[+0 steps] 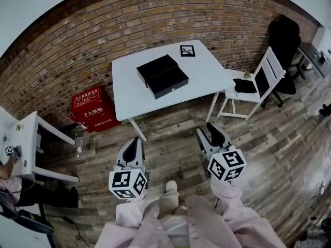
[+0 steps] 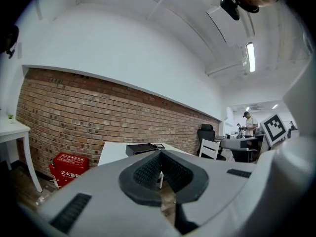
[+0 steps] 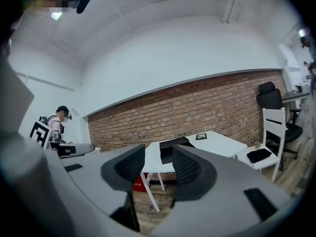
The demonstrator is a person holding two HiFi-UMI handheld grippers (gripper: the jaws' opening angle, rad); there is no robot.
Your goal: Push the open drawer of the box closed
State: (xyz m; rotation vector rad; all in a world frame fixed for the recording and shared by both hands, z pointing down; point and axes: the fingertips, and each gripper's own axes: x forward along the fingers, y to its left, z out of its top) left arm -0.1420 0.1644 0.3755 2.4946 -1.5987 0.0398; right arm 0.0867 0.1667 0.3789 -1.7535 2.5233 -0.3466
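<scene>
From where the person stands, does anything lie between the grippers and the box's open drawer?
Nothing visible does. Only floor and tabletop separate the left gripper and right gripper from the drawer; the red crate sits aside.

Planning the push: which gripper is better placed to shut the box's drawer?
Probably the right gripper: the drawer front faces slightly toward its side, and the box shows between its open jaws.

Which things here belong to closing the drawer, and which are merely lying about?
Job: black box, its open drawer, white table, left claw, right claw.
Lying about: red box, white chair, black office chair, marker card.
</scene>
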